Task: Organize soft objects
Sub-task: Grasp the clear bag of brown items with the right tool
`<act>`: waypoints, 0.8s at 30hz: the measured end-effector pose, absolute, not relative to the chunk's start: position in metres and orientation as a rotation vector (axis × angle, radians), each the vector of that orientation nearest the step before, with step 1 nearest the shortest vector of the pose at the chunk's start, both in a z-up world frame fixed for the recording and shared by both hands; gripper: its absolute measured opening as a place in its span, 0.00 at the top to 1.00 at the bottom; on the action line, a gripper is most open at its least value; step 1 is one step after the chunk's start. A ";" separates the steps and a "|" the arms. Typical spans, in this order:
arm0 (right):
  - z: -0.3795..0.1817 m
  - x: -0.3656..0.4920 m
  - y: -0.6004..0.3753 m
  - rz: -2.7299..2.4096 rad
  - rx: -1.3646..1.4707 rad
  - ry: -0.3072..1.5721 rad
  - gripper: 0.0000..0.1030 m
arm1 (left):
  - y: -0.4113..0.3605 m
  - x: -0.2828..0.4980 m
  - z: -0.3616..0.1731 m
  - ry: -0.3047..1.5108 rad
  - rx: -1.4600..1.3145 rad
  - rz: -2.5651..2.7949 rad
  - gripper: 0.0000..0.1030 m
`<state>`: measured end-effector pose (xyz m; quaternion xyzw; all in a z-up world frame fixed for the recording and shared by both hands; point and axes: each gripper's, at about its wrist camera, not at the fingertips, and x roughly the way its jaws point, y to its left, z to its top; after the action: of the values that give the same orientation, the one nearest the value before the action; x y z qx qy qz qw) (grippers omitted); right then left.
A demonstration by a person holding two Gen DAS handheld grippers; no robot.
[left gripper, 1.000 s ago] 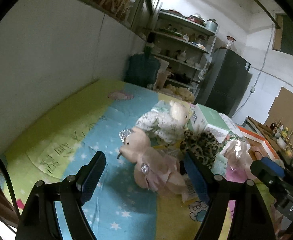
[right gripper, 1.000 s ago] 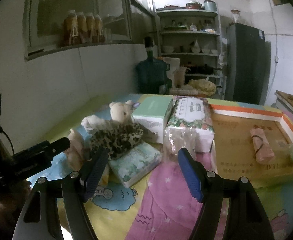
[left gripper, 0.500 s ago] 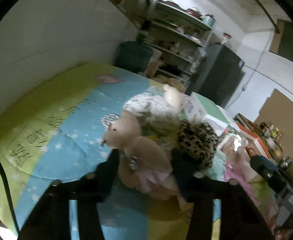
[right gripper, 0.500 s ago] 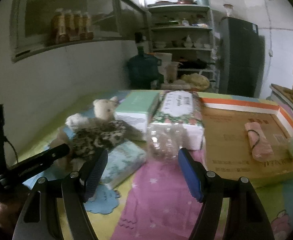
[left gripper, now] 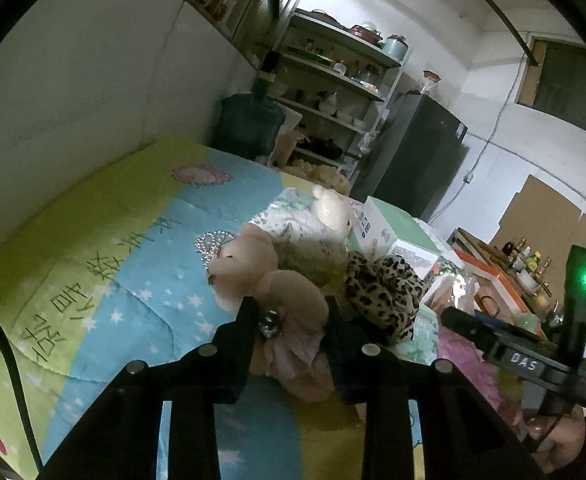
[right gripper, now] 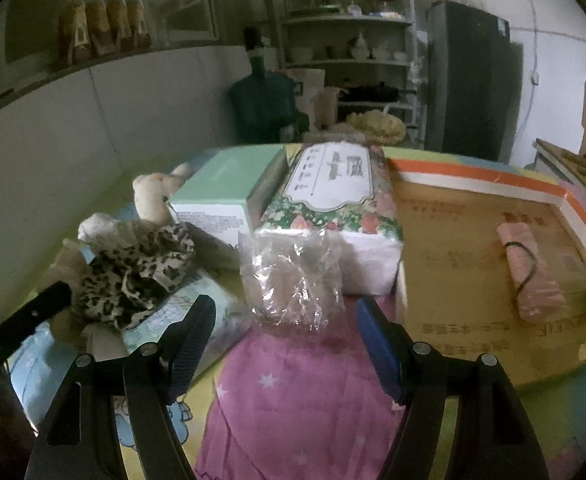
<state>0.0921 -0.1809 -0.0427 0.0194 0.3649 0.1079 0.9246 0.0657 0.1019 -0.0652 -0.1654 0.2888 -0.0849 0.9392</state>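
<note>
Beige plush bear (left gripper: 277, 292) in pink dress lies beside leopard-print cloth (left gripper: 381, 288).

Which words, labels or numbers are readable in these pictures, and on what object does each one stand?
"DAS": white letters on the right hand-held gripper, seen from the left wrist.
Bedsheet: large dark handwritten characters, not legible to me.
Tissue pack: label print blurred.
Green box: small print unreadable.
Cardboard box: faint reddish print, blurred.
</note>
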 end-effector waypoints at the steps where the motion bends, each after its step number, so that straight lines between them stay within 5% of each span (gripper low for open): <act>1: -0.043 0.094 -0.180 0.219 0.031 0.748 0.28 | 0.102 0.065 -0.065 0.587 -0.336 -0.173 0.69; 4: -0.045 0.096 -0.178 0.229 0.026 0.754 0.31 | 0.107 0.064 -0.061 0.574 -0.335 -0.174 0.69; 6: -0.047 0.098 -0.179 0.215 0.022 0.763 0.47 | 0.108 0.063 -0.058 0.564 -0.330 -0.173 0.69; 24: -0.030 0.085 -0.189 0.242 0.052 0.709 0.52 | 0.096 0.053 -0.031 0.492 -0.272 -0.197 0.69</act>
<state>0.0849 -0.1894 -0.0305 0.0255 0.3460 0.1184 0.9304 0.0534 0.0957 -0.0314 -0.1342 0.2424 -0.0969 0.9559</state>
